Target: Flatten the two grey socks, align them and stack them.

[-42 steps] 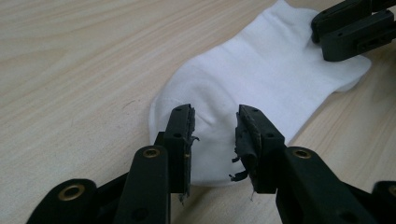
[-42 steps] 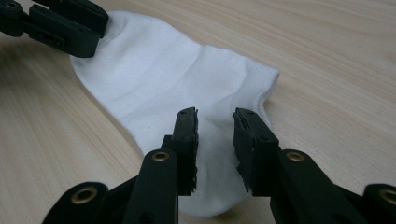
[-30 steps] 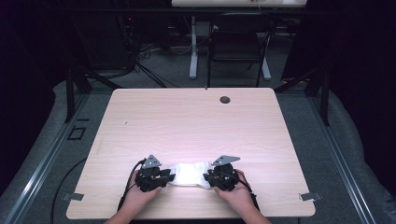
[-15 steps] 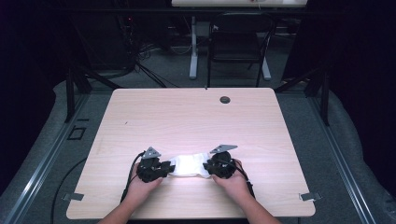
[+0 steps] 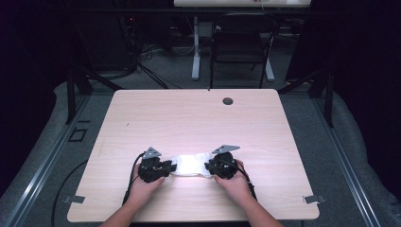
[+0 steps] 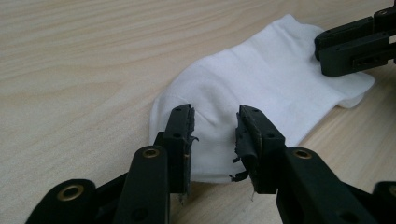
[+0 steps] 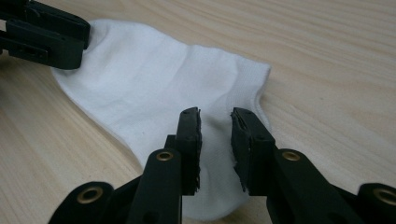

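- A light wooden table [image 5: 198,127] fills the middle of the high view; a white ankle sock [image 5: 191,164] lies flat near its front edge, between the person's two hands
- The left gripper [image 6: 215,135] hovers over one end of the sock, jaws parted with cloth showing in the gap between them; its jaws have just been opening and the pads do not pinch the fabric
- The right gripper [image 7: 215,135] sits over the opposite end, jaws likewise parted and not clamped on the cloth, having closed a little and then reopened
- The sock looks light, soft and limp; it would likely sag and fold when lifted, so pinching an edge at each end seems the best hold
- Hard to tell: which end is toe or cuff, whether the jaw tips touch the fabric, and anything beneath the sock
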`<state>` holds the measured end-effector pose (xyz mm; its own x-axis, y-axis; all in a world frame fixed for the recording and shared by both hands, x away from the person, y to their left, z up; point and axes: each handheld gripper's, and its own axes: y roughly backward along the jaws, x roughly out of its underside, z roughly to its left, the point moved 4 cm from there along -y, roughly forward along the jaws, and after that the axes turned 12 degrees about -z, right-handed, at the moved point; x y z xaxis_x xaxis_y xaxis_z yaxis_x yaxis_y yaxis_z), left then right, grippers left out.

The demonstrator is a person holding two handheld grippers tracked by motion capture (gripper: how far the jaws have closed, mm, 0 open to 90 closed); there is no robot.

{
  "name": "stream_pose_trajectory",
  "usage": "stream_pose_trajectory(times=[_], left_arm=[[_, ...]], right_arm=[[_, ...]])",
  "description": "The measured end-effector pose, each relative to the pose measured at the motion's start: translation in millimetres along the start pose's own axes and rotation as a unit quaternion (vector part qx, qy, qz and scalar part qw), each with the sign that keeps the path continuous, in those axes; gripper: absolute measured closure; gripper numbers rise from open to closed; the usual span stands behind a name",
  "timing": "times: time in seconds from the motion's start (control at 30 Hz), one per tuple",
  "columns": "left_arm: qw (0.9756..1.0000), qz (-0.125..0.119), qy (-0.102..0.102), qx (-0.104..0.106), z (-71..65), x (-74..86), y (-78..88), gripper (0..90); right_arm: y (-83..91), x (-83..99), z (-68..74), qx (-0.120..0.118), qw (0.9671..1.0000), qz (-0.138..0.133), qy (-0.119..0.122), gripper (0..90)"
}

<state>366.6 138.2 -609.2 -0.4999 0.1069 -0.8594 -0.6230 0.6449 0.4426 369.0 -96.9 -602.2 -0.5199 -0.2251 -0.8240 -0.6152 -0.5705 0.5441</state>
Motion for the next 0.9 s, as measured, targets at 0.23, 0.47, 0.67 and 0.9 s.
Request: stream_pose_trajectory(times=[0.23,0.47,0.67,0.9], left_arm=[[0.9999,-0.014,0.007,0.0,0.9,-4.6,6.9,59.9],[0.9997,-0.022,0.006,-0.003,-3.4,-15.3,22.1,55.0],[0.9996,-0.026,-0.001,0.006,-9.5,-19.8,42.1,52.6],[0.9996,-0.018,0.002,0.02,-12.2,-15.9,63.2,50.8]], right_arm=[[6.0,-4.4,2.7,-0.002,0.9998,-0.021,-0.003,69.3],[20.3,-11.9,3.6,-0.001,0.9993,-0.035,-0.009,64.0],[40.4,-17.8,8.0,-0.012,0.9982,-0.055,-0.018,60.3],[65.3,-6.8,8.0,-0.002,0.9974,-0.071,-0.007,59.6]])
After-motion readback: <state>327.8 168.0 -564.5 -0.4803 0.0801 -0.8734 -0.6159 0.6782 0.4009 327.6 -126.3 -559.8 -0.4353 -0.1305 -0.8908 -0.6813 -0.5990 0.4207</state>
